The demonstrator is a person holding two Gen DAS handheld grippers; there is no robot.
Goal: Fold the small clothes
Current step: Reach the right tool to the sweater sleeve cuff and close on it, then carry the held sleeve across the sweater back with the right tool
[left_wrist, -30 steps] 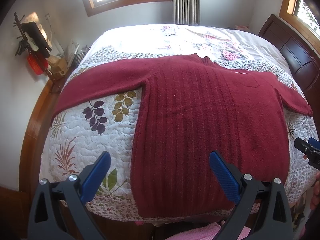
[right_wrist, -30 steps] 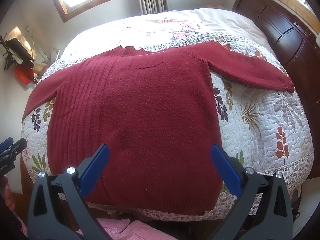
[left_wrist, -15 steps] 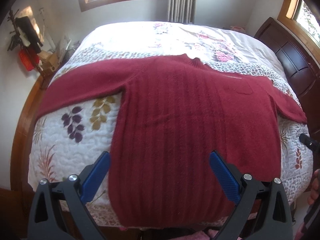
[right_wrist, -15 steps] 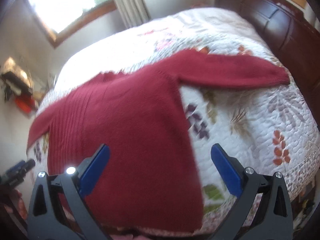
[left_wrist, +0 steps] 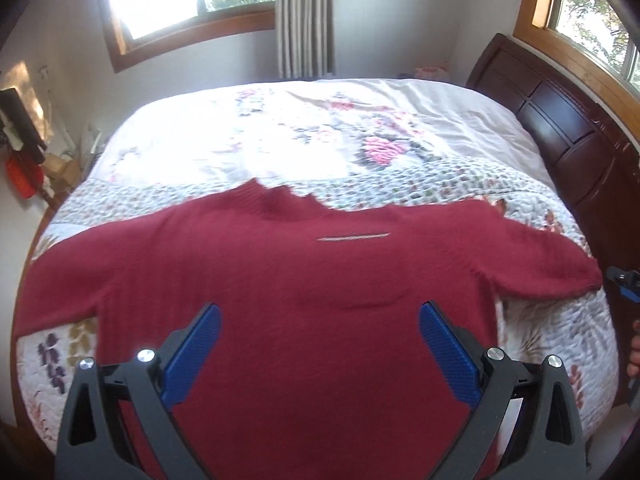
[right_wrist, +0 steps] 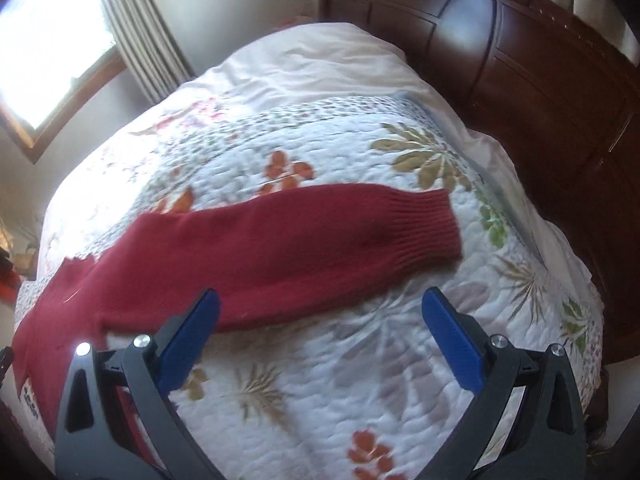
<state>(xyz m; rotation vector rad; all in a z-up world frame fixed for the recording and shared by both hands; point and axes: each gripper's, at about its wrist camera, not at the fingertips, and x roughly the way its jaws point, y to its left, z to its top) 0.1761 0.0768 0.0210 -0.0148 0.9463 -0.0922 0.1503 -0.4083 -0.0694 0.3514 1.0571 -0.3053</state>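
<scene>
Now you've swung your right gripper [right_wrist: 320, 328] off the body of the red sweater [left_wrist: 304, 280], spread flat on the bed's quilt [right_wrist: 360, 380], toward its right sleeve [right_wrist: 320, 240], while your left gripper [left_wrist: 320, 344] has centred over the chest, both jaws wide apart and empty, so the sleeve fold looks next.

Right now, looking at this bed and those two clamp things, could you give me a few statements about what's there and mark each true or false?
1. The red sweater lies spread flat on the quilt. True.
2. The left gripper is clamped on the sweater. False: it is open, holding nothing.
3. The right gripper points toward a sleeve. True.
4. The sweater is already folded in half. False: both sleeves lie stretched out.
</scene>
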